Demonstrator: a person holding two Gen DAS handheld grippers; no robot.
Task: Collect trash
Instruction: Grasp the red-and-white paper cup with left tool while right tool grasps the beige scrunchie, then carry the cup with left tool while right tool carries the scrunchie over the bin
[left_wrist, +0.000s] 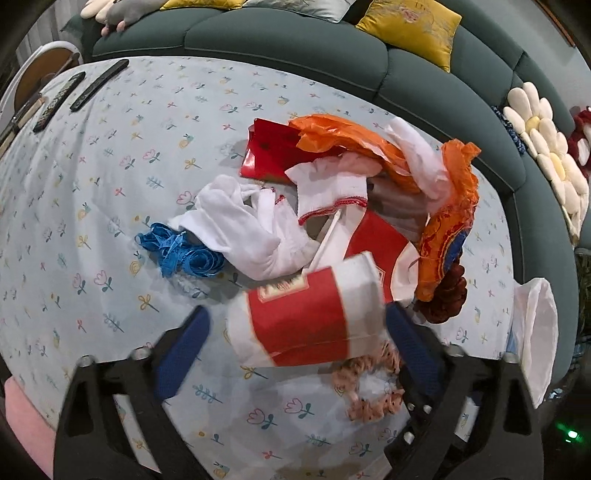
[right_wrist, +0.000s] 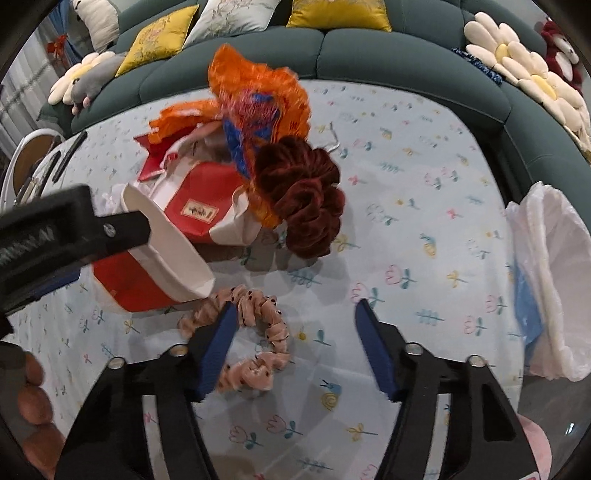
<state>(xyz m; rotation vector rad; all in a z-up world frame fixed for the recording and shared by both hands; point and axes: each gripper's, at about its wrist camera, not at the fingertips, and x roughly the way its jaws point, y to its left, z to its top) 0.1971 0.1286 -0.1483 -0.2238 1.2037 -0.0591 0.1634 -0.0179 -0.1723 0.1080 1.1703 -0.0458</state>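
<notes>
A red and white paper cup (left_wrist: 306, 314) with a straw lies between the open fingers of my left gripper (left_wrist: 295, 317); the right pad touches its rim, the left pad stands apart. It also shows in the right wrist view (right_wrist: 155, 266). A second red and white cup (left_wrist: 380, 247) lies behind it, with an orange plastic bag (left_wrist: 443, 206), white gloves (left_wrist: 258, 229), red paper (left_wrist: 269, 155) and blue ribbon (left_wrist: 181, 251). My right gripper (right_wrist: 295, 325) is open and empty above a pink dotted scrunchie (right_wrist: 258, 339). A dark red scrunchie (right_wrist: 303, 195) lies beyond.
The table has a flowered cloth (left_wrist: 110, 184). A white plastic bag (right_wrist: 554, 280) hangs at its right edge. Dark remotes (left_wrist: 96, 85) lie at the far left. A green sofa (left_wrist: 295, 37) with cushions curves around the table.
</notes>
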